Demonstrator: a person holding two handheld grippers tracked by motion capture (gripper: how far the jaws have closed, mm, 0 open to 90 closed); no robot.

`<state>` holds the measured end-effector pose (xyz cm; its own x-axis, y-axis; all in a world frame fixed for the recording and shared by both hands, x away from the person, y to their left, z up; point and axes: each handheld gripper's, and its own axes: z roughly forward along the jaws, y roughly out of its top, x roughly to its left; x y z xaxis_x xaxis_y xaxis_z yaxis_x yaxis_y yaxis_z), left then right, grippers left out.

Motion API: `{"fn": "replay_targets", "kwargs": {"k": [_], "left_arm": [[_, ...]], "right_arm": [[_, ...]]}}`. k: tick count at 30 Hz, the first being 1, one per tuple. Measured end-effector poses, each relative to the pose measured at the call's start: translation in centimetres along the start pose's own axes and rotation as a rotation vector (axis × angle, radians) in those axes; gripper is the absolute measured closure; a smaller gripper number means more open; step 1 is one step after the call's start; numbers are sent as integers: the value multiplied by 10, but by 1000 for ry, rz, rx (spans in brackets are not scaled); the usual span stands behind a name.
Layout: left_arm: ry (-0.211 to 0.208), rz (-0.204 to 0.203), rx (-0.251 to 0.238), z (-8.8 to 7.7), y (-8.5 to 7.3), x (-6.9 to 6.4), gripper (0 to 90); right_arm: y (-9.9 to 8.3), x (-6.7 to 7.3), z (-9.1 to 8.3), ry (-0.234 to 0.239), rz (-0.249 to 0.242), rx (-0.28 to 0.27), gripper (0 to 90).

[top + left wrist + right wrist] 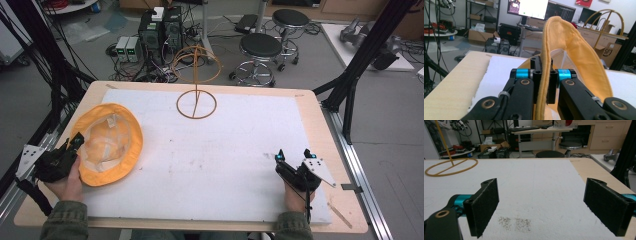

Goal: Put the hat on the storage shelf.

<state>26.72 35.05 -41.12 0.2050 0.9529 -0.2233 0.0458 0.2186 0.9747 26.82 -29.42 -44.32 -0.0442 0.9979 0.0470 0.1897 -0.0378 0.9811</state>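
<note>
— What have your jaws got right now?

— My left gripper (543, 82) is pinched tight on the brim of the yellow hat (111, 143), which lies upside down at the left of the high view on the white sheet (225, 165). In the left gripper view the brim rises straight up between the jaws. My right gripper (294, 156) holds nothing; its jaws stand wide apart over bare sheet at the lower right.

— Which step is that?

— The pickup, I'd say: hat gripped, not yet lifted. The wire stand (196, 82) waits at the top centre (well apart from the hat), so the next move probably calls for raising the hat, bringing the right jaws onto the opposite brim, and carrying it over.

— Count things for me.

— One hat, one stand, one sheet, two grippers.
</note>
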Motion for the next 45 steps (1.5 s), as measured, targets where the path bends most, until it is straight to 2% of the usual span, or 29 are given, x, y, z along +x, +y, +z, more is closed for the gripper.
{"fn": "replay_targets", "kwargs": {"k": [2,3,8,12,13,20,23,25,26,27,30,36,37,39,42,45], "left_arm": [[0,5,-4,2,1,-4,878],[-1,25,-4,4,3,-8,878],[1,42,-18,9,9,-14,878],[5,73,-18,20,19,-20,878],[5,80,-20,27,25,-22,878],[5,93,-56,43,46,-34,878],[2,68,-72,50,54,-37,878],[6,69,-75,51,57,-38,878],[11,77,-94,56,65,-41,879],[11,77,-94,56,65,-41,878],[22,100,-110,64,79,-47,879],[38,75,-129,75,91,-49,879],[48,82,-130,81,95,-50,878],[56,95,-136,86,98,-52,879],[56,107,-142,92,102,-55,878],[54,134,-136,107,107,-63,879]], "right_arm": [[0,1,0,3,1,0,118],[0,2,0,2,3,3,118],[0,2,0,4,3,-2,118],[0,2,0,5,6,1,118],[1,2,-1,7,7,-2,118],[0,2,0,12,2,-1,118],[0,2,0,11,3,1,118],[0,2,0,11,4,1,118],[0,2,1,12,4,1,118],[0,2,0,12,5,0,118],[0,2,0,11,11,-4,118],[1,1,0,15,11,-7,118],[1,1,0,17,23,-3,118],[1,1,0,23,15,-7,118],[1,2,-1,26,18,-7,118],[1,2,-1,27,25,-10,118]]}}
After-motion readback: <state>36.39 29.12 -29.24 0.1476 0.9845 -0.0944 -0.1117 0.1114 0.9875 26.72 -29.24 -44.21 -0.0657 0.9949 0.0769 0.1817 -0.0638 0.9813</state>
